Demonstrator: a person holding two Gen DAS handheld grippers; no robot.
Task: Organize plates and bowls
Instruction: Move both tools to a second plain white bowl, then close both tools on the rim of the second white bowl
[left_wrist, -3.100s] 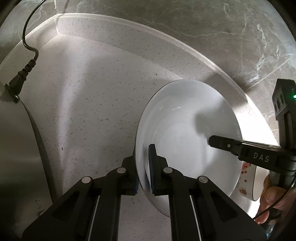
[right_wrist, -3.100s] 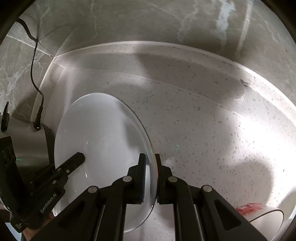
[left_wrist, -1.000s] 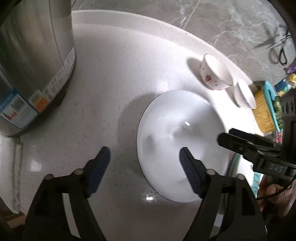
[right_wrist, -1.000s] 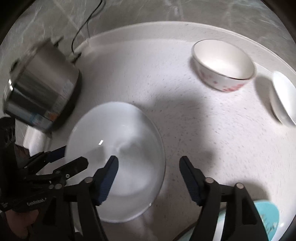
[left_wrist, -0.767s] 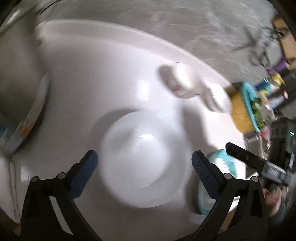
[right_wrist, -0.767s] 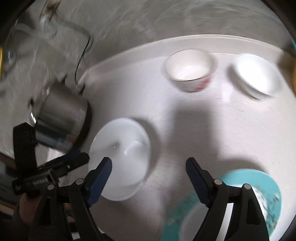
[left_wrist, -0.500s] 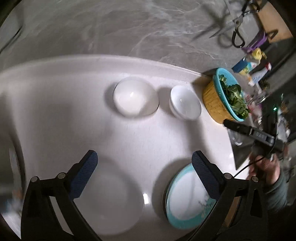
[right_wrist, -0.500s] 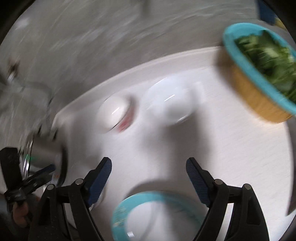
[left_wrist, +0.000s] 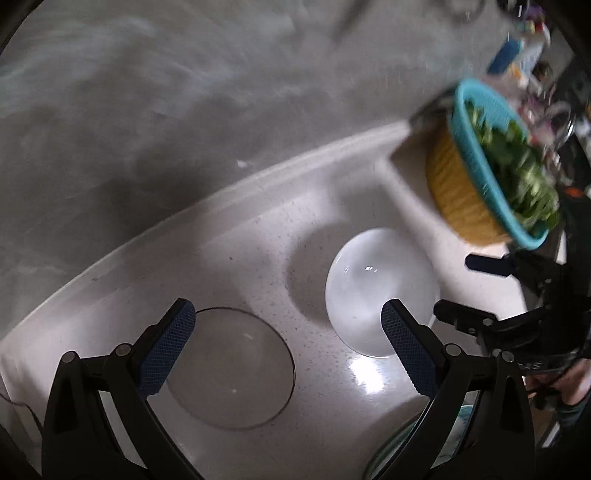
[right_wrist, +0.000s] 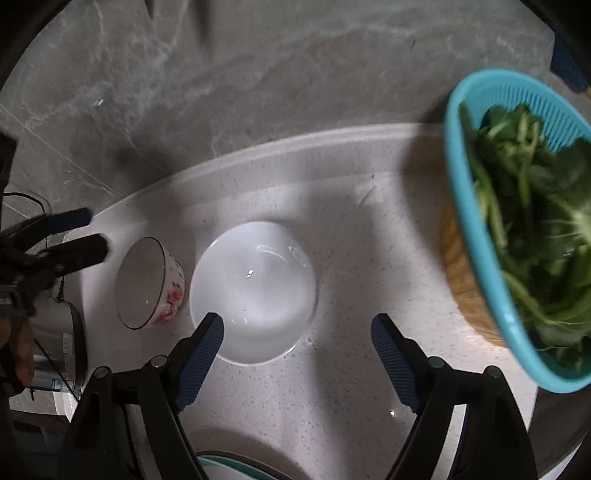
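In the left wrist view my left gripper (left_wrist: 286, 325) stands open above a dark-rimmed bowl (left_wrist: 229, 369), with nothing between its fingers. To that bowl's right sits a plain white bowl (left_wrist: 376, 288). My right gripper (left_wrist: 456, 284) shows open at the right edge, beside the white bowl. In the right wrist view my right gripper (right_wrist: 297, 328) hovers open over the counter, its left fingertip over the white bowl (right_wrist: 255, 288). The dark-rimmed bowl (right_wrist: 147, 284) has red flowers on its side. My left gripper (right_wrist: 88, 232) reaches in from the left, near it.
A teal and yellow basket of greens (right_wrist: 517, 229) stands close on the right. A steel cooker (right_wrist: 55, 350) stands at the left, with a hand beside it. A teal-rimmed plate (right_wrist: 229, 467) peeks in at the front. A grey marble wall (right_wrist: 258, 74) backs the white counter (right_wrist: 351, 258).
Both grippers held a white plate by its rim, set it down by the steel cooker and opened. Both then swung right to the two bowls near the basket.
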